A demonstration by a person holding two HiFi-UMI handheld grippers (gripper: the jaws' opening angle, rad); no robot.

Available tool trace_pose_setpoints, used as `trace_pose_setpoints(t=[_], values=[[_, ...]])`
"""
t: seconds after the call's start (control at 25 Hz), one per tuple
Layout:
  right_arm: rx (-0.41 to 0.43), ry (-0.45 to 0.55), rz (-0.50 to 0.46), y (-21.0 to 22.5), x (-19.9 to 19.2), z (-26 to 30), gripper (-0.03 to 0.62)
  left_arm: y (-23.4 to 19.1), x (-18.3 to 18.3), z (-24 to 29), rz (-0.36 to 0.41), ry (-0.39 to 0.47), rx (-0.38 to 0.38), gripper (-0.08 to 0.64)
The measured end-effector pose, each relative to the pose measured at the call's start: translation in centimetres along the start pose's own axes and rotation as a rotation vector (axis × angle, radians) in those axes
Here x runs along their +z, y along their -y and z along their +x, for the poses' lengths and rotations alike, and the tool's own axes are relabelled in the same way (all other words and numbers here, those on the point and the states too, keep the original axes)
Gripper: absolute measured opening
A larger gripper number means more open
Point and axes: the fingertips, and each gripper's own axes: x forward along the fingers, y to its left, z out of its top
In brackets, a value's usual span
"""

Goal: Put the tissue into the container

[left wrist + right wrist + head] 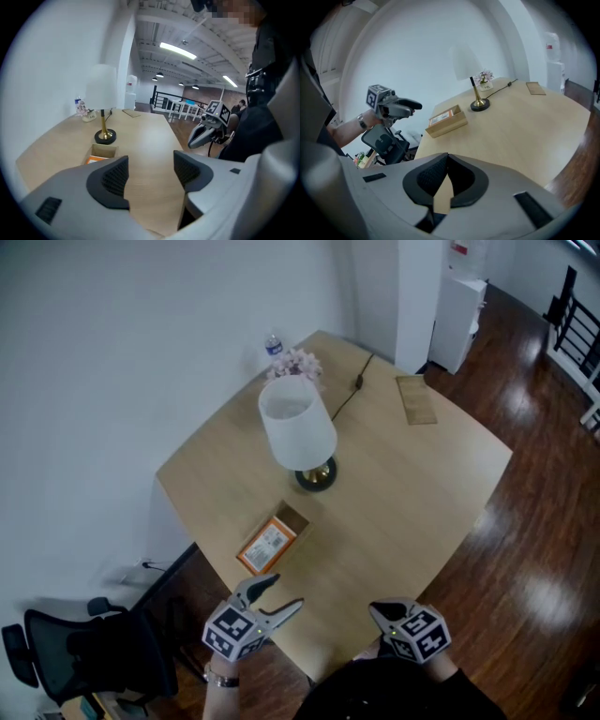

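A wooden box container (pixel 292 519) lies on the tan table (pixel 403 484), near its front-left edge. An orange-and-white tissue pack (pixel 267 545) lies flat inside it. The box (pixel 446 123) and the pack (pixel 442 116) also show in the right gripper view. My left gripper (pixel 286 592) hovers just past the table edge, close to the box, open with nothing between its jaws (pixel 151 165). My right gripper (pixel 377 611) is at the table's front corner, its jaws closed together and empty (pixel 447 161). Each gripper appears in the other's view: the left gripper (pixel 412 106) and the right gripper (pixel 196 139).
A white-shaded lamp (pixel 298 427) on a brass base stands mid-table, its cord running back. Behind it are a small flower pot (pixel 298 363) and a water bottle (pixel 273 343). A wooden plaque (pixel 416 399) lies at the far right. A black office chair (pixel 84 652) stands at lower left.
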Motion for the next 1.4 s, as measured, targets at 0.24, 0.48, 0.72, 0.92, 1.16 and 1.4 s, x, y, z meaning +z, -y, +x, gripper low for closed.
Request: trace_pose_setpoints(t=[0.24, 0.48, 0.72, 0.92, 1.16, 1.4], values=[[0.032, 0.009, -0.067, -1.9, 0.6, -0.4, -0.005, 7.9, -2.6, 0.8, -0.218, 0.087, 0.072, 0.030], [0.080, 0.023, -0.125, -3.9, 0.8, -1.1, -0.006, 11.8, -4.1, 1.7, -0.282, 0.088, 0.125, -0.017], [0.101, 0.022, -0.162, -4.8, 0.9, -1.5, -0.008, 12.2, -3.7, 1.4, -0.279, 0.102, 0.149, -0.017], [0.098, 0.033, -0.181, -4.7, 1.4, -1.8, -0.009, 12.5, -3.6, 1.3, -0.256, 0.107, 0.158, -0.017], [0.087, 0.019, -0.196, -4.4, 1.5, -2.1, -0.009, 12.4, -3.7, 1.0, -0.281, 0.102, 0.179, -0.017], [0.103, 0.019, -0.196, -4.7, 1.2, -2.1, -0.009, 12.1, -3.6, 0.7, -0.299, 0.109, 0.190, -0.017]])
